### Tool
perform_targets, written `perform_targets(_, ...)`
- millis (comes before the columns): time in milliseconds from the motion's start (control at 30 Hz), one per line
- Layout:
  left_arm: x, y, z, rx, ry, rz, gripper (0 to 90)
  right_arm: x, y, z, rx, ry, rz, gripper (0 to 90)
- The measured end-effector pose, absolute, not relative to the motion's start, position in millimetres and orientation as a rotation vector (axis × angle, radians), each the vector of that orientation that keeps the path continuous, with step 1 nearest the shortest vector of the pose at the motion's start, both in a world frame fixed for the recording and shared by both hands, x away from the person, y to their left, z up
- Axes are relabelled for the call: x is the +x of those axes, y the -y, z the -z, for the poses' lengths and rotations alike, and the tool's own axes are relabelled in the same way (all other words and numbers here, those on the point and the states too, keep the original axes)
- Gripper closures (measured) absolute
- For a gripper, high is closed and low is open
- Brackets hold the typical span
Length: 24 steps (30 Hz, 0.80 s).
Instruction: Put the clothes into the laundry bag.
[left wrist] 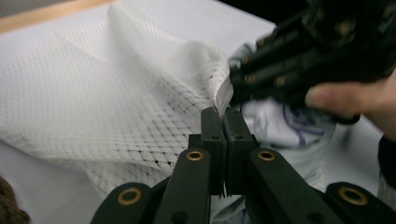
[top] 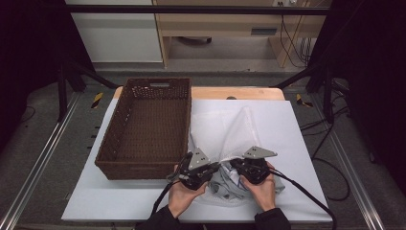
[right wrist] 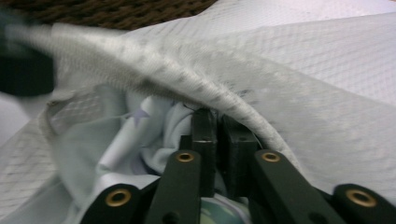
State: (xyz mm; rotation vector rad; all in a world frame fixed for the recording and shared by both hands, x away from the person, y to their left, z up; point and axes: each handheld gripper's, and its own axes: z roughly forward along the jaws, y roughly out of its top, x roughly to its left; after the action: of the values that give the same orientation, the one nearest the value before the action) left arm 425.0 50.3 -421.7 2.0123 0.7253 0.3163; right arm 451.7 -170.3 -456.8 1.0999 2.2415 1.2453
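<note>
While both our left gripper [left wrist: 223, 122] and right gripper [right wrist: 219, 125] pinch the mesh bag [top: 225, 129] rim shut, tugging apart could spill the garment [top: 230, 184].

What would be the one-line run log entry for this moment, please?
left claw: shut on mesh bag edge | right claw: shut on mesh bag rim | garment: partly inside bag | wicker basket: at left

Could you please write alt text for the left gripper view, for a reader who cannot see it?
The left gripper is clamped shut on the edge of a white mesh bag that billows up to the left over a white table. At upper right, the right gripper, held by a hand, reaches over pale clothing.
</note>
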Motion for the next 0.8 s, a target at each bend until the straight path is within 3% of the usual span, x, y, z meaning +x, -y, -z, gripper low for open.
perform_targets(333,428.9,-47.5,435.4,2.043,-0.744,-0.326,88.8,410.9,198.7,417.4,0.935,-2.269,-1.195,55.0)
perform_targets(533,429.8,-48.1,432.8,2.031,-0.741,-0.33,88.8,412.5,177.8,438.5,0.918,-2.352,-1.233,47.5)
perform_targets(600,429.2,-48.0,429.8,2.023,-0.729,-0.332,88.8,420.7,169.2,452.1,0.938,-2.372,-1.195,50.2)
perform_targets(733,427.4,-45.7,424.3,2.009,-0.709,-0.335,88.8,435.5,163.1,466.1,1.02,-2.379,-1.159,77.3)
perform_targets(800,425.8,-44.3,422.9,2.007,-0.7,-0.331,88.8,439.8,162.2,467.0,1.074,-2.342,-1.168,82.2)
